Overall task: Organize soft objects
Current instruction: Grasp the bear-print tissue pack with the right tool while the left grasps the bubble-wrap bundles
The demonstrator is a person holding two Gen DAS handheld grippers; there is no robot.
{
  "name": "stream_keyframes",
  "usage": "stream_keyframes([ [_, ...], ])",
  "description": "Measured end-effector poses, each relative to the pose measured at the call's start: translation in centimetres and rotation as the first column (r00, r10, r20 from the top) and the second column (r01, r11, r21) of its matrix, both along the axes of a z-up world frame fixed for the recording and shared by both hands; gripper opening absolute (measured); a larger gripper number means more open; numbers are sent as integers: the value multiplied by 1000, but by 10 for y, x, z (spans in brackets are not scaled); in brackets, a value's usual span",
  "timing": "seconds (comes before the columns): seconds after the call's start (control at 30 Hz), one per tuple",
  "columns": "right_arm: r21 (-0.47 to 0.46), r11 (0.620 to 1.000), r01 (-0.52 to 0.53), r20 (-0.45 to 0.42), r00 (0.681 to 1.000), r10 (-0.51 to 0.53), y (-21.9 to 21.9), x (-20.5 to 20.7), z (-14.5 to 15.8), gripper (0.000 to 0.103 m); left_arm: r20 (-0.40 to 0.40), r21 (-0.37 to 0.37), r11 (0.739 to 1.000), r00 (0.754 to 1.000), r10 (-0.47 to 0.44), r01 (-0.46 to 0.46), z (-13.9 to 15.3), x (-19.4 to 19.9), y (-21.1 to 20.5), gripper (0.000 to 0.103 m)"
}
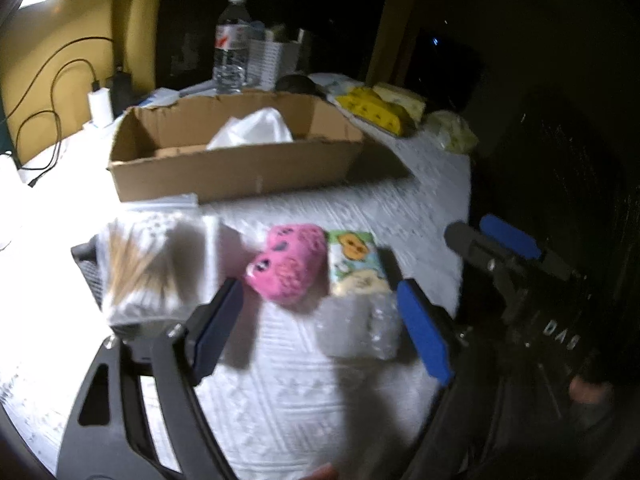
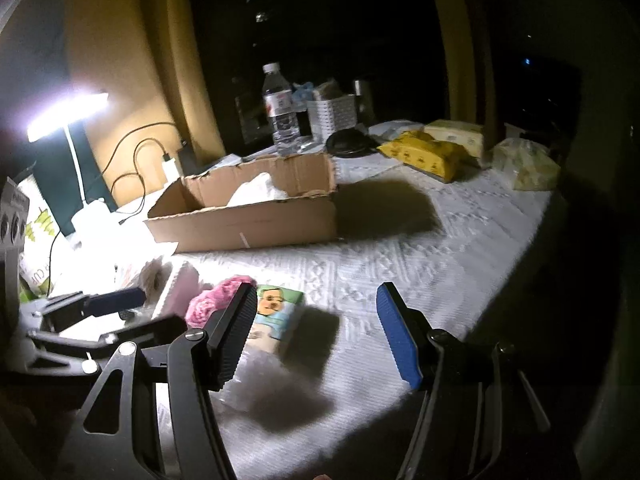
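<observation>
A dark room, lit only by a bright lamp off to one side, holds a desk [image 1: 420, 208] covered in a white textured cloth. The landmark here is the open brown cardboard box [image 1: 236, 168] with a white plastic bag [image 1: 256, 130] lying inside it. In front of the box, nearer the cameras, sit a pink fuzzy soft toy [image 1: 286, 268], a small printed tissue pack with cartoon faces [image 1: 356, 264] just beside it, and a clear crinkled plastic wrap [image 1: 360, 328] at the pack's near end.

The left gripper [image 1: 312, 328] has its jaws spread wide with nothing pressed between them; the toy and pack lie just ahead of the opening. The right gripper [image 2: 320, 340] is likewise spread and empty, over bare cloth beside the pack.

The step looks like an approach to a first pick-up. To do it well, the left gripper should commit to one item, probably the pink toy, centre it between the pads and close gently, since it will squash. Keeping clear of the neighbouring pack avoids dragging both towards the box.
</observation>
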State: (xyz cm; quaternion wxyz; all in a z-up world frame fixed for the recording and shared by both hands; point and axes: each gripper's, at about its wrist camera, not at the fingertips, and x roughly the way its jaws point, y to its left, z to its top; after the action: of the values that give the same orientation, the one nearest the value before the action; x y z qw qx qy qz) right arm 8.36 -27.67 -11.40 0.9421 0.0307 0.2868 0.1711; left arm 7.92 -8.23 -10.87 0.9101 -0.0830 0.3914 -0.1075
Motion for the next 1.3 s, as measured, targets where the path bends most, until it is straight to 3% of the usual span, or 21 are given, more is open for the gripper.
stream_keyframes([
  [0.47, 99, 995, 13, -24, 1000, -11, -43, 10, -21, 65, -98, 139, 990, 995, -8, 22, -39, 12, -48, 81],
  [0.53, 99, 995, 9, -29, 1000, -7, -43, 10, -24, 65, -99, 140, 990, 995, -15, 29, -44, 11, -51, 79],
  [0.57, 100, 995, 8, -32, 999, -5, -43, 11, -26, 65, -95, 139, 990, 995, -20, 33, -45, 11, -52, 64],
  [0.7, 98, 995, 0, -45, 999, 5, -39, 14, -31, 65, -85, 127, 991, 996, -38, 49, -45, 9, -50, 57],
  [0.97, 60, 998, -31, -62, 997, 35, -15, 19, -34, 65, -35, 95, 995, 999, -37, 40, -30, -4, -31, 54],
  [1.3, 12, 995, -101, -88, 991, 102, 31, 26, -30, 65, 35, 53, 998, 999, 39, -40, -4, -16, 15, 53],
])
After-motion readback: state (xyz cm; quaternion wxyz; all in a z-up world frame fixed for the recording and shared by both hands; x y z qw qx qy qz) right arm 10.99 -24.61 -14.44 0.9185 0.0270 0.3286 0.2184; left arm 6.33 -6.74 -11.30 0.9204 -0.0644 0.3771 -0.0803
